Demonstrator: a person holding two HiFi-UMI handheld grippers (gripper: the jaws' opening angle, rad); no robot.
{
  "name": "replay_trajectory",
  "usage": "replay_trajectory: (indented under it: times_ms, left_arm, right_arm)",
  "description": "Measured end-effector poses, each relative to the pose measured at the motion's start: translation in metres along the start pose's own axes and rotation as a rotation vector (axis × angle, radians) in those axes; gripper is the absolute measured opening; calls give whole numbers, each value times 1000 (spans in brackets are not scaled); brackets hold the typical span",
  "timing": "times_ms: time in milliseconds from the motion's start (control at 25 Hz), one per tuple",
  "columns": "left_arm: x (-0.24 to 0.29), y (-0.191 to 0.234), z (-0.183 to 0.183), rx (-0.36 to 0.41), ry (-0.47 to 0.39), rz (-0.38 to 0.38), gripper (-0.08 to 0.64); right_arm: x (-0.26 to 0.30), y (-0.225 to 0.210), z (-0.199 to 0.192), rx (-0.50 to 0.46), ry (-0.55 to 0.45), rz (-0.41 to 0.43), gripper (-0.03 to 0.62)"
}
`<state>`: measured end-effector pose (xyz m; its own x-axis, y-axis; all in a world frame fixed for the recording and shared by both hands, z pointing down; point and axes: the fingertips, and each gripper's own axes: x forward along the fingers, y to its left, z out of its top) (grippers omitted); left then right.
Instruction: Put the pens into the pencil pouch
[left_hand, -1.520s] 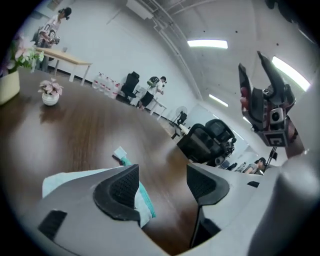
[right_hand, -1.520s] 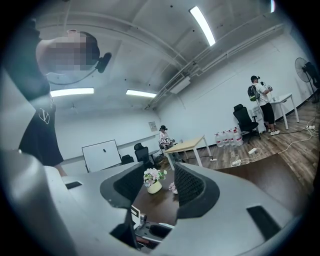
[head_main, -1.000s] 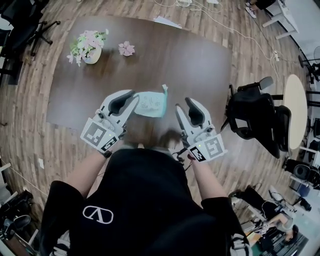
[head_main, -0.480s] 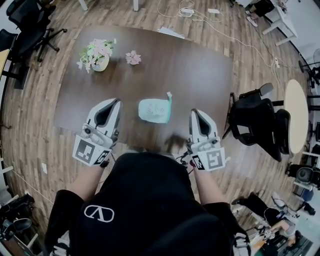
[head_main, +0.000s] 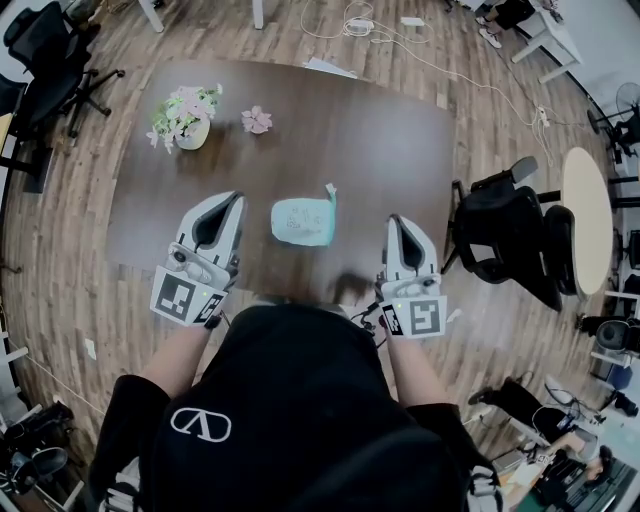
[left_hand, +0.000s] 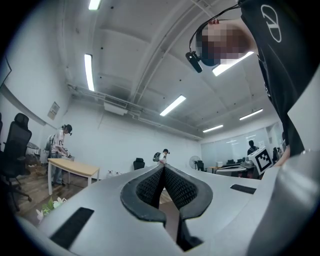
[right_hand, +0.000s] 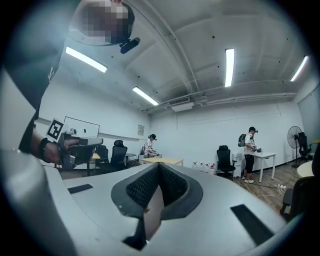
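A light teal pencil pouch lies flat on the dark brown table, near its front edge. No pens show in any view. My left gripper hovers to the left of the pouch, apart from it, shut and holding nothing. To the pouch's right my right gripper is also shut and empty, with a wider gap to the pouch. In the left gripper view the textured pads meet along their length. In the right gripper view the pads press together the same way. Both gripper views look out level into the room, not at the table.
A pot of pink and white flowers and a loose pink blossom sit at the table's far left. A sheet of paper lies at the far edge. A black office chair stands right of the table, and beyond it a round table.
Both grippers have drawn back from the pouch, the left one off its left edge and the right one further right. The pouch now lies alone between them.
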<state>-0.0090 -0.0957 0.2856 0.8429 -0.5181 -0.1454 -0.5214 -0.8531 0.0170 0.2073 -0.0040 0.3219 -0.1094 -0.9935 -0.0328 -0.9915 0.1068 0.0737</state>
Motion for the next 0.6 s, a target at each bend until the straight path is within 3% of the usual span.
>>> replay_trajectory:
  times_ms: [600]
  left_arm:
    - [10,-4,-10,-40,13,-29,2]
  right_arm:
    - [-5,-5,4,8,-11,-30,-1]
